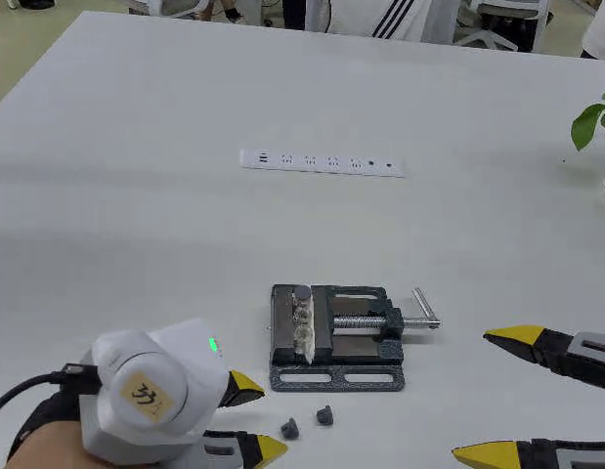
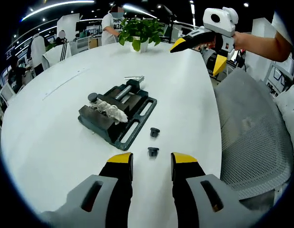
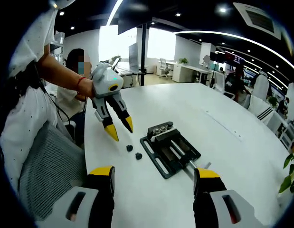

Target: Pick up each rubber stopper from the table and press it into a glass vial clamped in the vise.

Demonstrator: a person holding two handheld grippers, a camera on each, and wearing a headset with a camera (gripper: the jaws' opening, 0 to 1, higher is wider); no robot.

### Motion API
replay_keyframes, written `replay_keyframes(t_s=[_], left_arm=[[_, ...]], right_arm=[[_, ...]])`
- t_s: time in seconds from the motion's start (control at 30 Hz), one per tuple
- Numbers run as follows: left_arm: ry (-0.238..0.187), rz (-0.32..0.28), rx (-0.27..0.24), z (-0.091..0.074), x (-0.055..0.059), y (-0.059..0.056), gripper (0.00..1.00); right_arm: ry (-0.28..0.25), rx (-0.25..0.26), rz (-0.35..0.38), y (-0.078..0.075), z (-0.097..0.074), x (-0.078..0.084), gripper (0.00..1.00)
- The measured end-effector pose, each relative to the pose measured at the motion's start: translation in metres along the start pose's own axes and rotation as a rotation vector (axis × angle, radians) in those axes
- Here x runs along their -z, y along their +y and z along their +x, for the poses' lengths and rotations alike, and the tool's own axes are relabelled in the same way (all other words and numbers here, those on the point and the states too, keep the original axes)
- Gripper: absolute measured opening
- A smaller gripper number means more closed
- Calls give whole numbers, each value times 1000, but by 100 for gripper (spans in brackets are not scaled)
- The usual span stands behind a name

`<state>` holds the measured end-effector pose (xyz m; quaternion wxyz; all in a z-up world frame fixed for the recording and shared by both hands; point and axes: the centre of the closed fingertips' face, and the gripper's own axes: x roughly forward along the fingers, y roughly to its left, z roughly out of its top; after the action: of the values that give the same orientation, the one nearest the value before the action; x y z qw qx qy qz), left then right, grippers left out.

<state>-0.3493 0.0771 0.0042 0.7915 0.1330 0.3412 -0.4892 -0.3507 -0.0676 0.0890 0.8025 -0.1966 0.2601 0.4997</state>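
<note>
A dark vise (image 1: pixel 336 338) stands on the white table with a row of glass vials (image 1: pixel 303 322) clamped in its jaws. The far vial carries a dark stopper (image 1: pixel 302 292). Two loose rubber stoppers (image 1: pixel 290 428) (image 1: pixel 324 415) lie just in front of the vise. My left gripper (image 1: pixel 258 418) is open at the lower left, its yellow tips close beside the nearer stopper (image 2: pixel 153 151). The other stopper (image 2: pixel 155 131) lies a little farther on, by the vise (image 2: pixel 118 114). My right gripper (image 1: pixel 476 394) stands wide open to the right of the vise (image 3: pixel 170 149), holding nothing.
A white power strip (image 1: pixel 322 162) lies across the middle of the table. A potted plant (image 1: pixel 597 122) stands at the right edge. A mesh chair (image 2: pixel 251 137) is beside the table's near edge. People sit at the far side.
</note>
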Motion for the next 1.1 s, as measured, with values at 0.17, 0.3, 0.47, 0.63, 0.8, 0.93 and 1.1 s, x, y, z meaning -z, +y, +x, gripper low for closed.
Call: replay_keyframes(t_s=[0.17, 0.3, 0.47, 0.63, 0.8, 0.93, 1.1], left_arm=[[35, -38, -1, 9, 6, 2, 25], [81, -25, -6, 15, 12, 1, 20], [99, -41, 5, 25, 15, -1, 18], [128, -50, 7, 29, 20, -3, 15], [130, -47, 5, 30, 18, -3, 12], [135, -49, 4, 30, 18, -2, 9], [140, -48, 12, 31, 18, -5, 5]], right_arm=[[-8, -10, -2, 4, -1, 3, 68], [-20, -19, -3, 7, -2, 4, 71], [-13, -26, -5, 9, -2, 9, 72], [-15, -29, -5, 10, -3, 12, 72], [-11, -30, -1, 10, -3, 15, 71], [-10, -27, 1, 9, -5, 17, 71], [-11, -24, 1, 8, -5, 18, 70]])
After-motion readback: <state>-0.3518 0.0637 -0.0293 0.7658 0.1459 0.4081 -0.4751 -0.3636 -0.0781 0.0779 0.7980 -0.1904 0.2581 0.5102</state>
